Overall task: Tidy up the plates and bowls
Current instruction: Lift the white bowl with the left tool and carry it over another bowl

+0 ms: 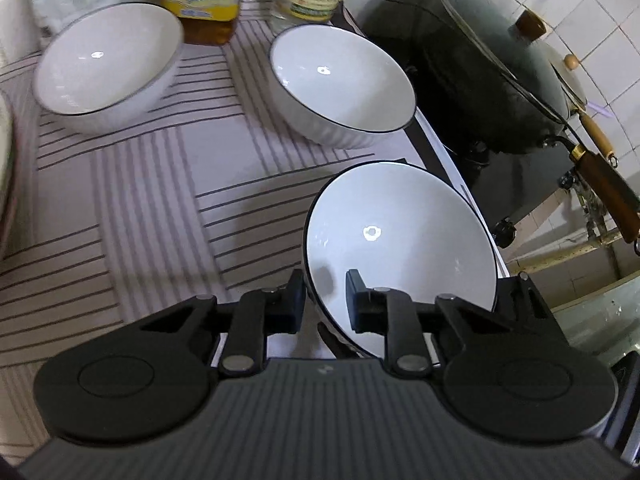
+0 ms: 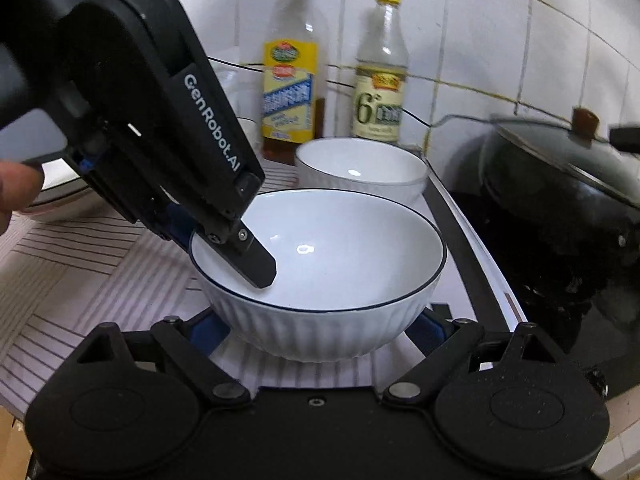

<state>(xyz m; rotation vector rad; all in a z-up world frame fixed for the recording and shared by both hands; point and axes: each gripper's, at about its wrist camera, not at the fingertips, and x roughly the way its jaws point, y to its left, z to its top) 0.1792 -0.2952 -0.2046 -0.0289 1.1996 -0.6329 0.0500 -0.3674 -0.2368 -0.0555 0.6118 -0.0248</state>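
Observation:
Three white ribbed bowls with dark rims stand on a striped mat [image 1: 140,200]. My left gripper [image 1: 326,300] is shut on the near bowl [image 1: 404,240], pinching its left rim, one finger inside and one outside; the bowl is tilted. The right wrist view shows that bowl [image 2: 332,276] with the left gripper's finger [image 2: 256,264] inside it. My right gripper [image 2: 320,332] is open, its fingers spread on either side of the bowl's base. Two more bowls sit behind, one at far left [image 1: 108,68] and one at far middle [image 1: 344,84], the latter also in the right wrist view [image 2: 360,168].
A black wok with a glass lid [image 1: 500,80] sits on the stove to the right, its wooden handle [image 1: 608,192] pointing toward me. Two bottles [image 2: 292,80] [image 2: 380,76] stand against the tiled wall. A plate edge [image 1: 4,152] shows at far left.

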